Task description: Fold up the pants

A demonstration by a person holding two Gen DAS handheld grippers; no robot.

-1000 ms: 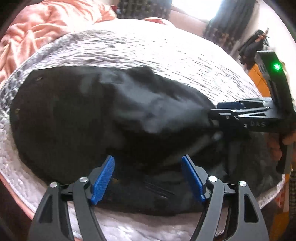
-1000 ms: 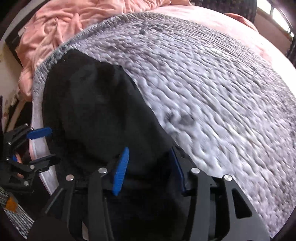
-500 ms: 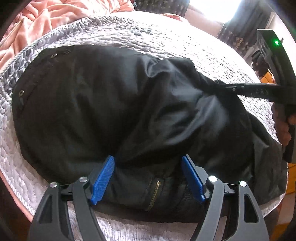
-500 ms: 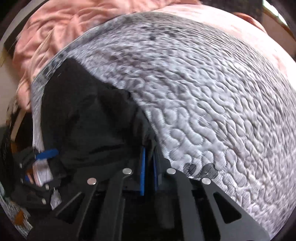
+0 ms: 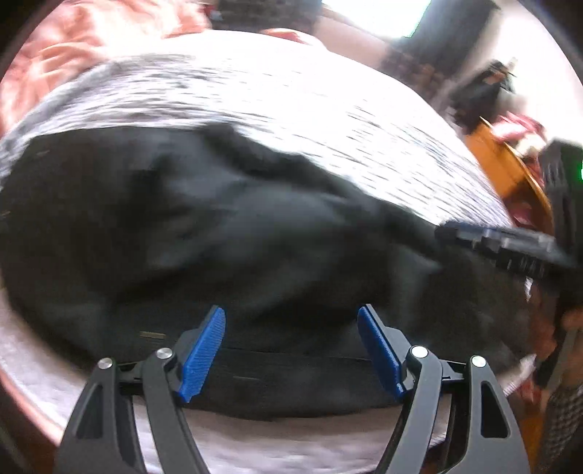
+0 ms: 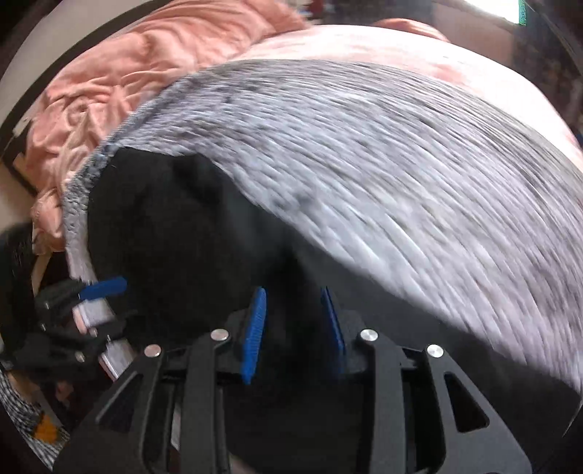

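A bed fills both views, covered by a grey-and-white quilted spread (image 6: pixel 400 175) whose stitched pattern is smeared by motion blur. The black pants (image 5: pixel 204 233) lie bunched on the near part of this spread, close to the bed's edge, with creases and a raised hump across the middle; in the right wrist view the same dark cloth (image 6: pixel 175 233) runs from the near edge up toward the far left corner of the spread. A rumpled salmon-pink blanket (image 6: pixel 120 91) is heaped beyond the spread on the left, and pink fabric also shows at the far edge of the bed. In the left wrist view a bright window (image 5: pixel 386 18) glows at the top, dark curtains hang beside it, and an orange wooden piece of furniture (image 5: pixel 506 171) stands past the bed on the right, with dark items blurred above it. The left gripper (image 5: pixel 291 350) hovers over the near hem of the pants with its blue-padded jaws spread wide, holding nothing. The right gripper (image 6: pixel 293 328) has its jaws parted by a narrower gap, with black cloth lying between and beneath them; the pads do not appear to press it. Each gripper is visible at the side of the other's view.
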